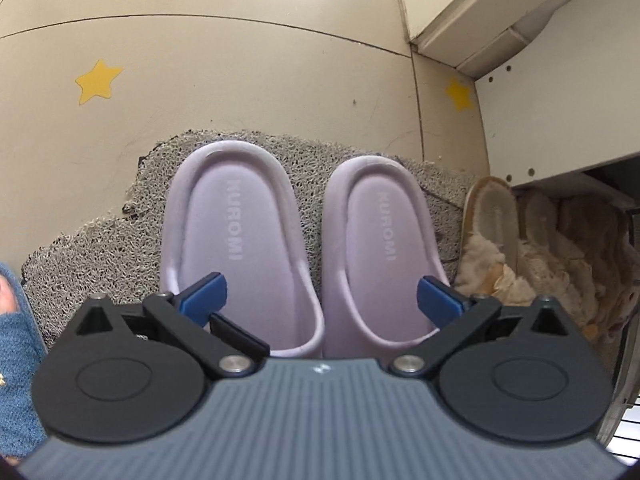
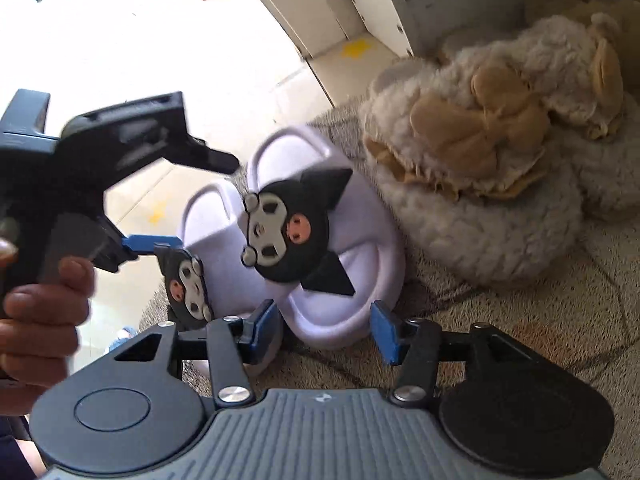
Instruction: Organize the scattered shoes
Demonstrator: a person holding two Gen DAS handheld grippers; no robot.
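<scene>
Left wrist view: left gripper (image 1: 320,304) hangs with jaws wide apart over the lilac slippers (image 1: 240,240), paired on the grey mat (image 1: 80,248); fluffy slippers (image 1: 520,248) crowd the right, bare floor lies far. Right wrist view: right gripper (image 2: 324,330) stands apart, nothing clamped, at the nearer toe. Pairing looks finished; next calls for backing away clear.

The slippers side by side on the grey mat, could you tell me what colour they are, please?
The slippers are pale lilac, clearest in the left wrist view.
</scene>
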